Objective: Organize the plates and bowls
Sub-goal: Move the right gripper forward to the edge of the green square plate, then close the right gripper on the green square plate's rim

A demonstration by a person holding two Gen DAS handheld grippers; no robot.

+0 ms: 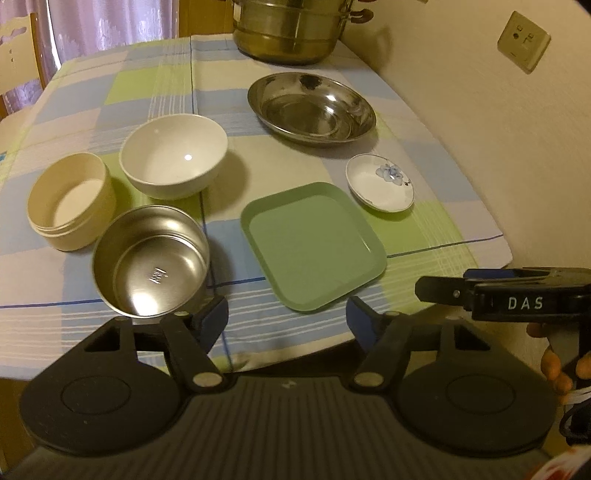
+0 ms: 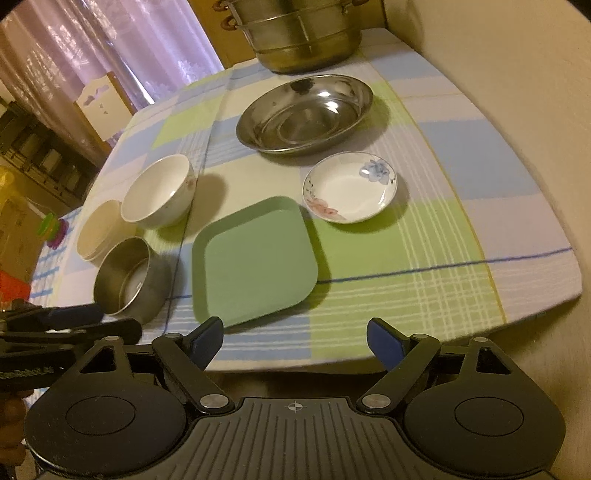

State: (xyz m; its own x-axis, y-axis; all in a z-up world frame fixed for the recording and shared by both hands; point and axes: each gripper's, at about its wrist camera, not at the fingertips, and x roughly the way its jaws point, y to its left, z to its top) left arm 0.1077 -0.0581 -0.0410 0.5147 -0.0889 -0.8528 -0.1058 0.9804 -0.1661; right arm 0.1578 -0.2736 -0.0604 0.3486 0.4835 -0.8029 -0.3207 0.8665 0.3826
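Note:
On the checked tablecloth lie a green square plate (image 1: 313, 244) (image 2: 255, 260), a small flowered saucer (image 1: 380, 183) (image 2: 350, 188), a wide steel dish (image 1: 311, 108) (image 2: 305, 112), a white bowl (image 1: 173, 155) (image 2: 158, 191), a small steel bowl (image 1: 151, 260) (image 2: 125, 281) and a cream round container (image 1: 70, 201) (image 2: 99, 228). My left gripper (image 1: 288, 320) is open and empty at the table's near edge, between the steel bowl and the green plate. My right gripper (image 2: 295, 339) is open and empty, just short of the green plate's near edge; it also shows in the left wrist view (image 1: 517, 295).
A large stacked steel steamer pot (image 1: 295, 29) (image 2: 299, 37) stands at the far end of the table. A wall with a socket (image 1: 523, 41) runs along the right side. Curtains and a chair (image 1: 18, 55) are at the far left.

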